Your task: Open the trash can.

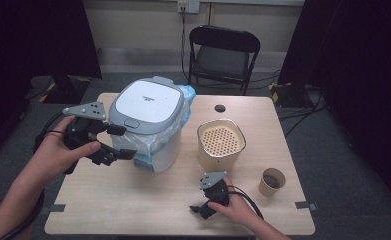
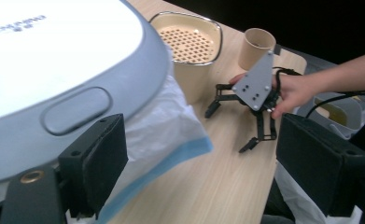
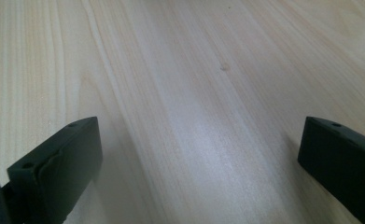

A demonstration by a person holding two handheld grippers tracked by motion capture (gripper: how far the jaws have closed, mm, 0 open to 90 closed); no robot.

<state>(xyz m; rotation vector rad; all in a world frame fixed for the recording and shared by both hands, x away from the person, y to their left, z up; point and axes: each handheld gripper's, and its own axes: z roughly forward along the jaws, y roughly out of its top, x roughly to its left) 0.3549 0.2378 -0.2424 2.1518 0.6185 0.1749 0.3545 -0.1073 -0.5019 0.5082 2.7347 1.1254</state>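
The white bin (image 1: pixel 148 125) with the grey lid (image 1: pixel 145 100) sits left of centre on the counter (image 1: pixel 133 200), its plastic liner (image 1: pixel 175 132) bunched under the rim, and the left claw (image 1: pixel 118 142) hangs wide apart right at its front by the lid's push button (image 2: pixel 75 109). A sloppy poke could snag the loose liner or shove the whole bin backward. There's small grey lettering on the lid, too blurry to read; the right claw (image 1: pixel 201 208) rests spread apart on bare counter near the beige perforated container (image 1: pixel 221 142) and paper cup (image 1: pixel 272 181).
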